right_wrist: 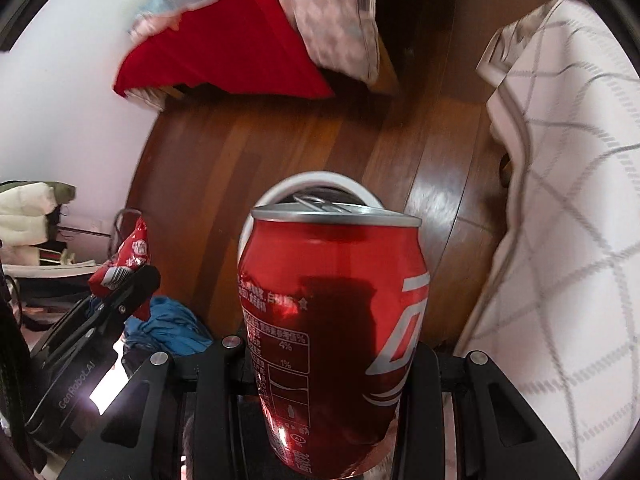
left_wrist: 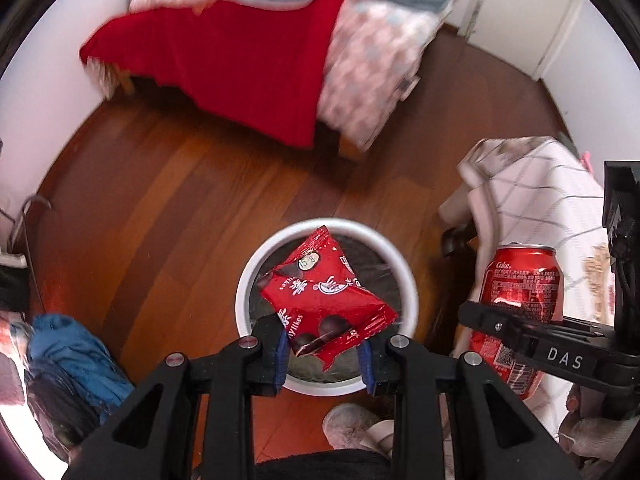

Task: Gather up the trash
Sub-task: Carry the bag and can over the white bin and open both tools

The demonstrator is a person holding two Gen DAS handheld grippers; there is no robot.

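A red snack wrapper (left_wrist: 326, 300) hangs over the white round trash bin (left_wrist: 248, 276), which has a dark liner and stands on the wood floor. My left gripper (left_wrist: 325, 364) is open, and the wrapper's lower corner sits loose between the blue fingertips (left_wrist: 281, 360). My right gripper (right_wrist: 332, 364) is shut on a red cola can (right_wrist: 332, 320) and holds it upright; the can also shows in the left wrist view (left_wrist: 520, 304), right of the bin. The bin's rim (right_wrist: 320, 180) shows just behind the can. The wrapper (right_wrist: 124, 264) shows at the left.
A bed with a red blanket (left_wrist: 240, 60) and patterned quilt (left_wrist: 368, 76) stands across the floor. A white checked cloth (left_wrist: 540, 200) hangs at the right. Blue clothing (left_wrist: 68, 356) lies at the left. A fuzzy slipper (left_wrist: 352, 424) is below the bin.
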